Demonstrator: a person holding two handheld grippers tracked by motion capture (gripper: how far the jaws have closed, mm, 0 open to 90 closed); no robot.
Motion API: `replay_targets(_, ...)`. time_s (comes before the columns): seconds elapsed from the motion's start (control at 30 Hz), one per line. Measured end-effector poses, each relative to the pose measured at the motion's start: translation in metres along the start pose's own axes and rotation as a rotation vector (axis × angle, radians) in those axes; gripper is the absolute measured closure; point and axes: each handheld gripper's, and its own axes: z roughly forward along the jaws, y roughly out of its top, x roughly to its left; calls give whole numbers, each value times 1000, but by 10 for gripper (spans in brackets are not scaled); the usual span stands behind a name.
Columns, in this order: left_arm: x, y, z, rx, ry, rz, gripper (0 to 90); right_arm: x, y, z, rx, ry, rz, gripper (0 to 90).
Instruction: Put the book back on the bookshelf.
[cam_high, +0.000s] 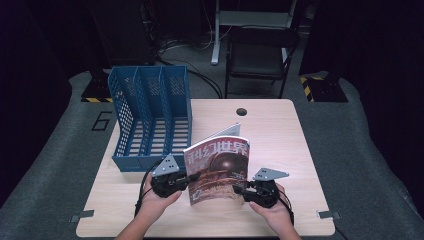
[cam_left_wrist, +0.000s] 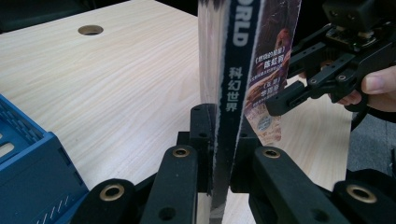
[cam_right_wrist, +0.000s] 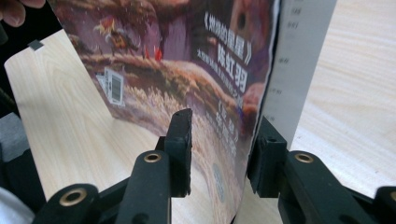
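A magazine (cam_high: 217, 167) with a red science-fiction cover stands upright on its lower edge on the wooden table (cam_high: 280, 135), cover toward me. My left gripper (cam_high: 192, 178) is shut on its spine (cam_left_wrist: 233, 70) near the bottom; both jaws press the blue spine (cam_left_wrist: 220, 135). My right gripper (cam_high: 239, 189) sits at the cover's lower right corner. In the right gripper view its jaws (cam_right_wrist: 222, 140) straddle the magazine's free edge (cam_right_wrist: 187, 56), with a gap showing between one jaw and the cover, so it stands open. The right gripper (cam_left_wrist: 299, 88) also appears beyond the magazine in the left gripper view.
A blue three-slot file rack (cam_high: 150, 117) lies on the table's left half, just behind my left hand; its corner (cam_left_wrist: 28, 158) is close to the left gripper. A cable hole (cam_high: 242, 111) is near the far edge. A black chair (cam_high: 260, 55) stands beyond the table.
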Motion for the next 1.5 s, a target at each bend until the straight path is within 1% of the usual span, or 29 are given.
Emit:
replay_targets(0.03,0,0,0,0,-2,0,838,-1,-3,2,22,16,12,636)
replay_targets(0.07,0,0,0,0,-2,0,837,-1,-3,2,22,16,12,636)
replay_targets(0.1,0,0,-1,5,-4,10,837,-3,-4,4,55,29,15,636)
replay_targets(0.13,0,0,-1,5,-4,10,837,-3,-4,4,55,29,15,636)
replay_targets(0.17,0,0,-1,3,-2,11,837,-4,-7,8,87,30,25,639)
replay_targets(0.2,0,0,-1,4,-2,14,837,-4,-7,8,87,30,25,639)
replay_targets(0.23,-1,0,-1,4,-5,5,837,-5,-9,10,120,28,38,652)
replay_targets(0.3,-2,0,-1,1,-3,3,837,-6,-11,14,154,14,44,672)
replay_targets(0.33,-2,0,-1,1,-6,4,837,-7,-12,16,171,7,35,690)
replay_targets(0.4,-3,0,-1,2,-4,15,837,-8,-13,19,181,-15,28,740)
replay_targets(0.43,-3,1,-1,5,-3,25,838,-7,-13,19,186,-16,49,759)
replay_targets(0.47,-3,1,-1,5,-3,25,837,-7,-13,19,186,-16,49,759)
replay_targets(0.57,-4,0,-1,3,-6,19,838,-6,-13,20,177,-19,48,819)
replay_targets(0.7,-3,0,-1,3,-15,15,837,-5,-13,20,172,-22,32,841)
replay_targets(0.77,-3,1,-2,3,-19,24,837,-1,-12,21,160,-50,14,850)
replay_targets(0.83,-4,1,-2,-1,-23,14,837,-1,-12,21,156,-54,7,852)
replay_targets(0.87,-5,1,-2,-3,-27,16,838,0,-11,22,152,-64,-7,853)
replay_targets(0.93,-6,2,-2,-3,-31,24,837,0,-11,24,130,-96,-2,853)
replay_targets(1.0,-9,2,-2,-9,-38,13,837,1,-11,24,123,-106,5,853)
replay_targets(1.07,-10,4,-2,-22,-43,37,837,1,-10,24,103,-125,-2,853)
replay_targets(1.1,-11,4,-3,-23,-44,52,837,2,-10,24,90,-134,13,853)
replay_targets(1.13,-11,5,-3,-24,-52,60,837,2,-9,24,85,-141,-1,852)
replay_targets(1.17,-12,5,-3,-24,-46,72,837,2,-9,24,77,-152,0,852)
replay_targets(1.23,-14,5,-2,-15,-51,72,836,2,-8,24,70,-167,-1,850)
replay_targets(1.3,-14,5,-1,-11,-48,83,836,1,-8,25,68,-170,-1,850)
replay_targets(1.33,-16,4,0,-12,-39,78,836,0,-9,26,70,-168,-7,850)
replay_targets(1.4,-16,4,0,-5,-42,81,836,-1,-9,27,72,-170,-7,848)
replay_targets(1.43,-15,4,1,-1,-36,99,836,-1,-10,28,72,-171,-9,847)
replay_targets(1.5,-16,4,1,2,-28,93,836,-1,-10,29,78,-172,-7,843)
